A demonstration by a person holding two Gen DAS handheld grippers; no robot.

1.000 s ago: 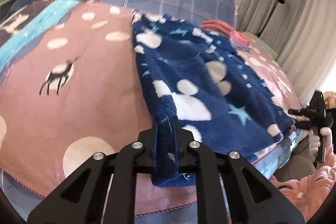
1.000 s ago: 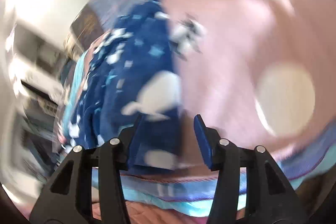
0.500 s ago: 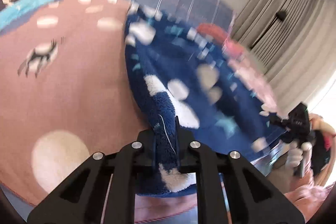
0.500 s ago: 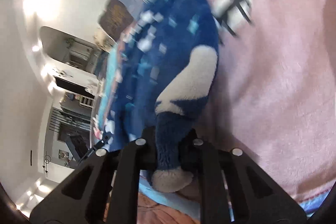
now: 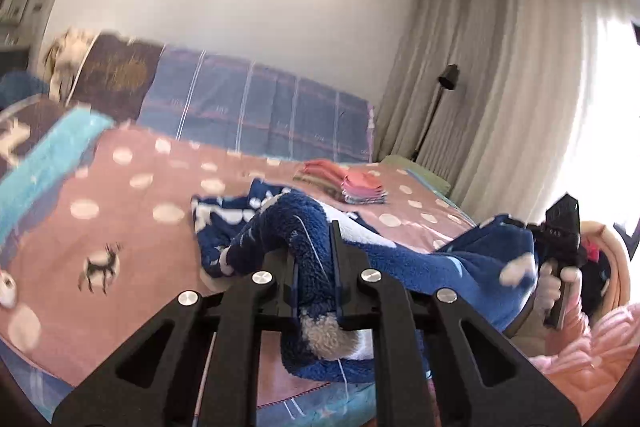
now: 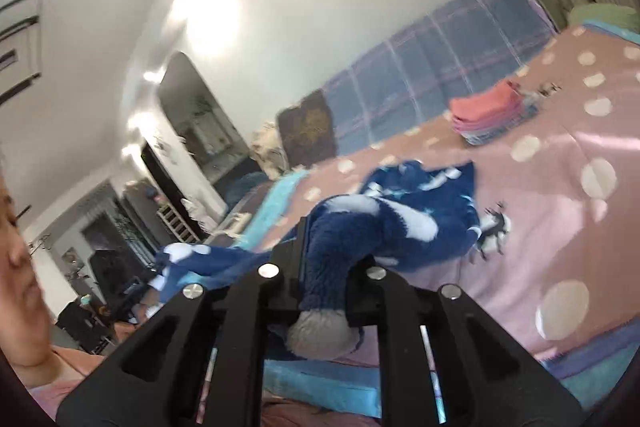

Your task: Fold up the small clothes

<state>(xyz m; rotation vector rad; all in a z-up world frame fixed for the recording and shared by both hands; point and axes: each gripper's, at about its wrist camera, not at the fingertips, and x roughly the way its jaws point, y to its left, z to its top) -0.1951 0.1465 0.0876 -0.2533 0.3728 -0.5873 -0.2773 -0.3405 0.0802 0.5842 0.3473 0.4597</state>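
The left gripper (image 5: 316,291) is clamped on a thick bunched fold of the blue fleece garment (image 5: 420,267), with plush pile bulging out between the black fingers and a pale fuzzy patch hanging just below them. The right gripper (image 6: 326,291) is likewise pinched tight on another bunch of the same garment (image 6: 400,211), a grey-white tuft poking out near its base. In the left wrist view the right gripper (image 5: 562,239) shows at the far right with some small pale lettering on its black body, too blurred to read.

Between the two grippers the garment stretches as a lifted blue band, while the rest of it trails away onto the bedspread (image 5: 120,211) in a rumpled heap, near the middle of the bed. The fleece is deep navy, shaggy, dotted with white blobs and small light-blue stars.

The bedspread is a soft pink-brown plush with cream dots and a small dark reindeer figure (image 5: 102,265), and a turquoise band runs along its left side. Farther off lies a neat stack of folded cloths (image 5: 348,185) in coral, pink and what may be lilac. A plaid blue pillow (image 5: 256,115) stands against the far wall, with beige curtains (image 5: 500,87) and a black floor lamp (image 5: 438,103) at the right.
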